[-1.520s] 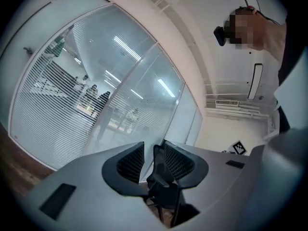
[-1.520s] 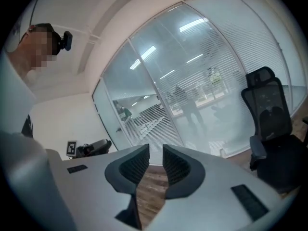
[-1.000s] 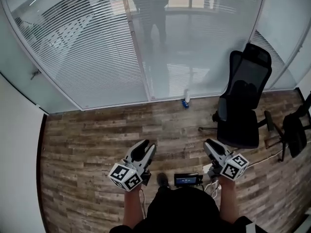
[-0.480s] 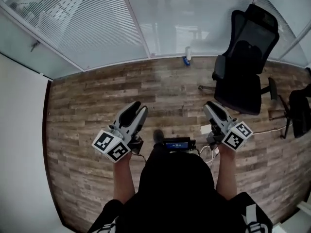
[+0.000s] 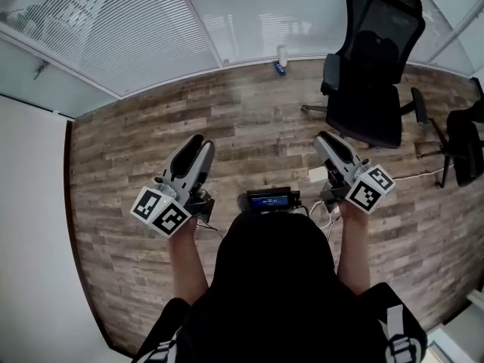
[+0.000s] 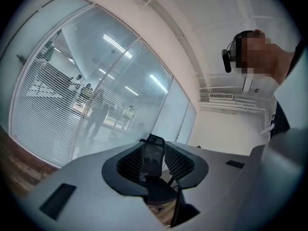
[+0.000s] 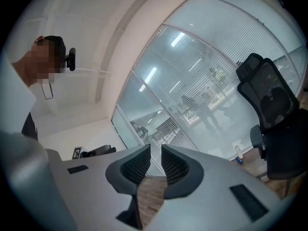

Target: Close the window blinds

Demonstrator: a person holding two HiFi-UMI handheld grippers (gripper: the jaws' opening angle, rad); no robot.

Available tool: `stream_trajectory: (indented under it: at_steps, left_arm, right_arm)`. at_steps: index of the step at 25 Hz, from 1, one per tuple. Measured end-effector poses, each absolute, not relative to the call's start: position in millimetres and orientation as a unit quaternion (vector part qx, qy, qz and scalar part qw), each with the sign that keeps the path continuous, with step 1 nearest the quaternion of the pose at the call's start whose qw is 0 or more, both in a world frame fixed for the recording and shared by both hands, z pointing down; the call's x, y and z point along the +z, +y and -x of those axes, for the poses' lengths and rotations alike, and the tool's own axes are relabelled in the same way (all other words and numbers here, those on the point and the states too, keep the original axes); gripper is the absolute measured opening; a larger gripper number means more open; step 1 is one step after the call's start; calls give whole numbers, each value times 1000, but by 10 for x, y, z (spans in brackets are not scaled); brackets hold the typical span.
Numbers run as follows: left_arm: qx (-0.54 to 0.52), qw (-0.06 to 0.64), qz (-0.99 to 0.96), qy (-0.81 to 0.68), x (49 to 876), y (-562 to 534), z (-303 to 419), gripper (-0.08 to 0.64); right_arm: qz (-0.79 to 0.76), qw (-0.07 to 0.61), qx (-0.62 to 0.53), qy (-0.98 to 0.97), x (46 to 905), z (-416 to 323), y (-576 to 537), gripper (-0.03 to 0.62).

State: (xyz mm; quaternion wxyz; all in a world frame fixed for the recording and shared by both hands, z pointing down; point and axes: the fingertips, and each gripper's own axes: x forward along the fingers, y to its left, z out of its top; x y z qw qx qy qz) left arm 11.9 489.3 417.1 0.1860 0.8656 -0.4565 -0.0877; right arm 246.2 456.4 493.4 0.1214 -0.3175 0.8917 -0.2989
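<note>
Both of your tongs are empty. The left gripper point(image 5: 195, 148) has its jaws a little apart, and in the left gripper view point(image 6: 155, 148) only the far office chair point(image 5: 374, 66) shows through the gap. The right gripper point(image 5: 327, 141) is also slightly spread; in its own view point(image 7: 155, 150) you see only wooden floor point(image 5: 249, 127) between the jaws. You hold both low, close to your body and well apart from the window.

I judge that the task is at its very start, in the approach. Nothing on the window is touched yet.

The blinds point(image 5: 128, 21) hang behind the glass wall at the top of the head view, mostly on your left side. Their sheet stands upright and faces you. Each slat runs level, with its long axis along the wall, parallel to the line where the glass meets the floor. The left gripper view shows a room and figures through the slats point(image 6: 43, 109), so they seem to be turned open.

Next you must go to the glass and find the control. A small fitting point(image 5: 38, 69) sits on the far left panel, but I cannot tell whether it drives the slats. Pass left of the chair, and mind the bottle point(image 5: 282, 55) standing at the foot of the glass.
</note>
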Motion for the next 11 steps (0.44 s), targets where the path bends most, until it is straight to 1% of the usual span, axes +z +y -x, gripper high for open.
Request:
stream_trajectory:
  at_steps: [11]
  left_arm:
    - [-128, 191, -867, -442, 4144, 4921, 176, 138]
  right_arm:
    - [322, 105, -290, 895, 4835, -2158, 4656, 78]
